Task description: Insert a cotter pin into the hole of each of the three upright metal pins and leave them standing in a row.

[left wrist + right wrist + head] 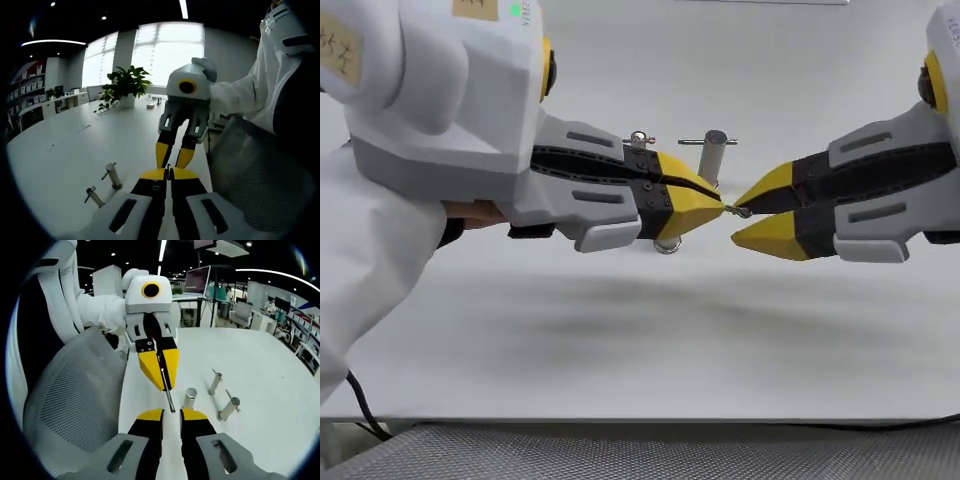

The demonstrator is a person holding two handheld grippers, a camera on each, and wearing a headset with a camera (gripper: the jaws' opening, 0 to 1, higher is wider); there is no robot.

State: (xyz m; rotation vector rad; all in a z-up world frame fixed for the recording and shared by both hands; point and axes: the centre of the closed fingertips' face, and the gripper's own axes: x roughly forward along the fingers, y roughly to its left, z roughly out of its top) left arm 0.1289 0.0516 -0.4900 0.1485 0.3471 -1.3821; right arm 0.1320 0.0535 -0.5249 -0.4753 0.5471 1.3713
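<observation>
Head view shows the two tools meeting tip to tip above the white worktop (620,340): the left gripper (718,209) comes in from the left with its yellow jaws clenched on a thin cotter pin (736,211), whose free end pokes out toward the right gripper (737,222). That one has its jaws parted, the upper tip just beside the pin's end and the lower one hanging apart below it (whether the upper tip actually touches the pin is too fine to tell). From the right gripper view, the cotter pin runs down from the left tool's closed tips and ends in the gap between the right tool's own spread tips. Just beyond stands the bare metal pin (189,398), upright on the worktop, its top empty. Farther off are the second metal pin (215,382) and the third metal pin (229,408), each with a cotter pin through its head. A grey mesh chair back (75,405) sits at the table's edge.
</observation>
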